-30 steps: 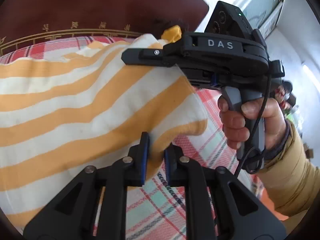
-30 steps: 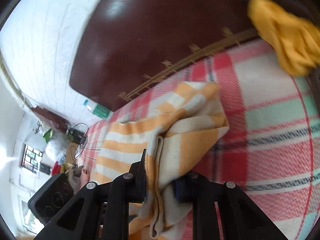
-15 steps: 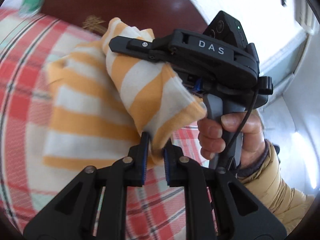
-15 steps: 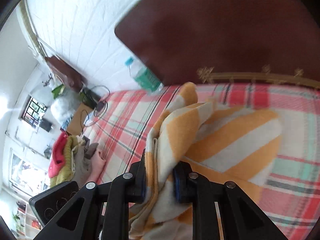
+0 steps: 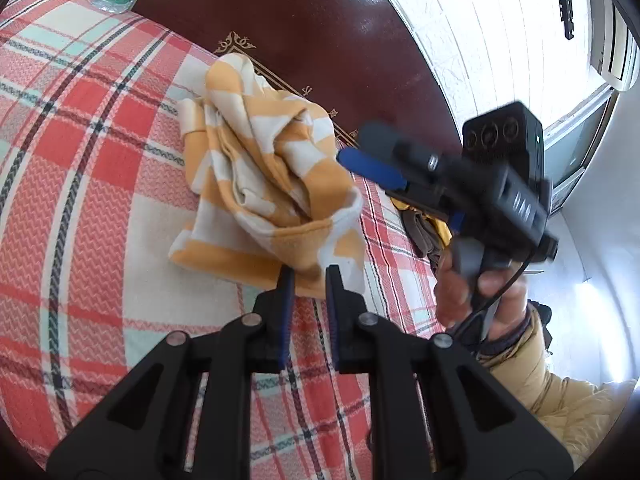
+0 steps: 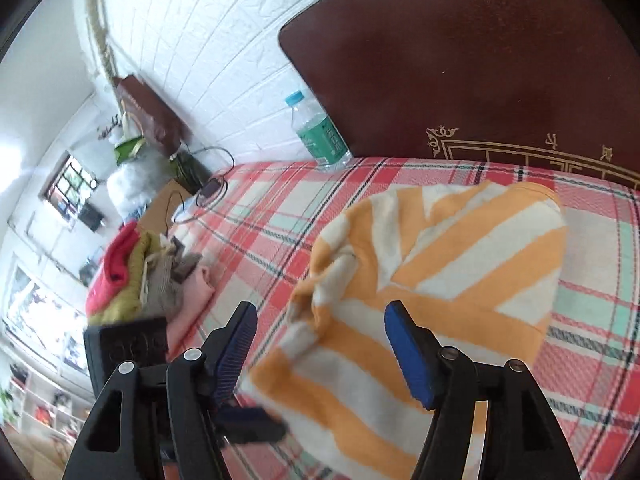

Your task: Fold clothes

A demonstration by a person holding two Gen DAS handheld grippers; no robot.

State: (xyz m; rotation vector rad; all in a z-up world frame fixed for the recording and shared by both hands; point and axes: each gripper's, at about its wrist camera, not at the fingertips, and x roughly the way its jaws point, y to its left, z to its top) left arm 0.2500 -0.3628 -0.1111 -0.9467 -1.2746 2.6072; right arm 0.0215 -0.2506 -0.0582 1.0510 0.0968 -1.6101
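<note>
Striped orange-and-white garment [image 5: 276, 184] lies bunched on the plaid bed [image 5: 92, 184] just before the dark headboard [image 5: 304, 32], its near edge pinched by the left tool [image 5: 307, 276], while the right tool [image 6: 320, 320] beside it is spreading, gripping nothing.

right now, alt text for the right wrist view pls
The right gripper is opening above an orange-and-white striped garment lying bunched on a red plaid bedspread. A water bottle stands by the dark headboard, with piled clothes at left.
</note>
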